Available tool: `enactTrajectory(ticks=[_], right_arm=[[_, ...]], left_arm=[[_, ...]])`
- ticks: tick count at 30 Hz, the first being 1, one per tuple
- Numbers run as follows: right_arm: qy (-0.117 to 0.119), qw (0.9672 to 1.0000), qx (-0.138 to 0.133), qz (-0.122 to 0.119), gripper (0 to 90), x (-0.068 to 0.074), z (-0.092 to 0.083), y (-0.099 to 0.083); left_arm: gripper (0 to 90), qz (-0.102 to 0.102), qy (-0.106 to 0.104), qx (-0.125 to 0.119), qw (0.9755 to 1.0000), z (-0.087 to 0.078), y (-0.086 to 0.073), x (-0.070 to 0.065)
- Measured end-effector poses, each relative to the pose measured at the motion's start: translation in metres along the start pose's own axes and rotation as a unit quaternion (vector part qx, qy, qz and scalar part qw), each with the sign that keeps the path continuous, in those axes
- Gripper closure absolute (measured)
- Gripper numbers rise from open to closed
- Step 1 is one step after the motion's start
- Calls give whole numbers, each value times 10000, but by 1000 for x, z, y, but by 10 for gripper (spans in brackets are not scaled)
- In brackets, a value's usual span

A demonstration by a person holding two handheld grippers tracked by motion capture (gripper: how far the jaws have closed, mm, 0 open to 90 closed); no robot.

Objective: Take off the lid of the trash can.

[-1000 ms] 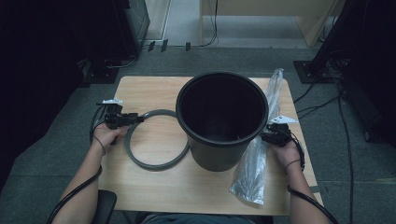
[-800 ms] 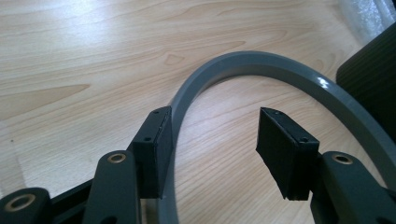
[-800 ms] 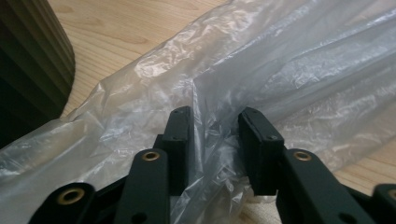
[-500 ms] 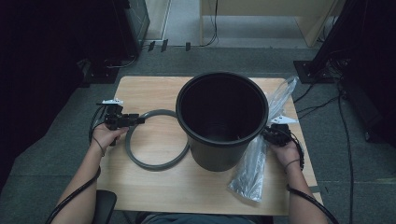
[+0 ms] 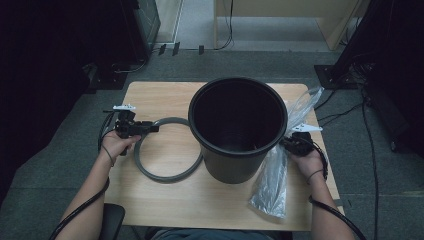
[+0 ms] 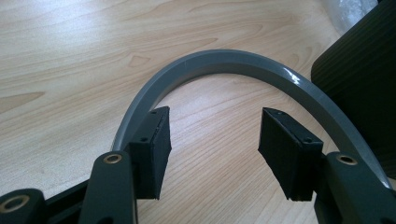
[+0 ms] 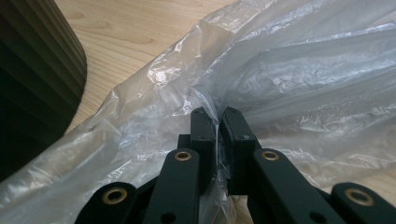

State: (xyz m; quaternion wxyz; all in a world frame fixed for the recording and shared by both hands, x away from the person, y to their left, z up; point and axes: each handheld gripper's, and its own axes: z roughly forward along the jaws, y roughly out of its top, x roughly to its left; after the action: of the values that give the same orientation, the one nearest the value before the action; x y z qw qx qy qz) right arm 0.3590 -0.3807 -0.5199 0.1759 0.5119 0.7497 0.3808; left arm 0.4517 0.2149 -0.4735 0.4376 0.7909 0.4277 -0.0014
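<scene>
Right gripper: jaws just closed, clamped on crinkled clear plastic bag (beside black round plastic bucket); left gripper: jaws apart over grey plastic ring; pale wooden table; grey carpet floor.

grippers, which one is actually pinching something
The right gripper: its jaws have just closed on a fold of the clear plastic bag. The left gripper stands open over the grey ring.

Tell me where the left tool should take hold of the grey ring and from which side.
Grip the grey ring on its near-left arc, where it curves beside the left tool, whose jaws stand open. Come from above with one jaw inside and one outside the band: it lies flat on the table, thin and narrow. Its far right side runs close against the black bin.
</scene>
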Motion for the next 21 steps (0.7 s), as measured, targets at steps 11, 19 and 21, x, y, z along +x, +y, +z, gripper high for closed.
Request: enactTrajectory(ticks=[11,19,21], right_arm=[[133,9991,-110,382,869,-4,-10,14],[560,9982,52,186,871,10,-15,29],[596,9980,20,200,871,11,-17,31]], left_arm=[[425,87,-57,53,9999,1,1,-6],[423,114,-216,110,9996,2,9,-13],[422,193,-197,152,9995,3,9,-16]])
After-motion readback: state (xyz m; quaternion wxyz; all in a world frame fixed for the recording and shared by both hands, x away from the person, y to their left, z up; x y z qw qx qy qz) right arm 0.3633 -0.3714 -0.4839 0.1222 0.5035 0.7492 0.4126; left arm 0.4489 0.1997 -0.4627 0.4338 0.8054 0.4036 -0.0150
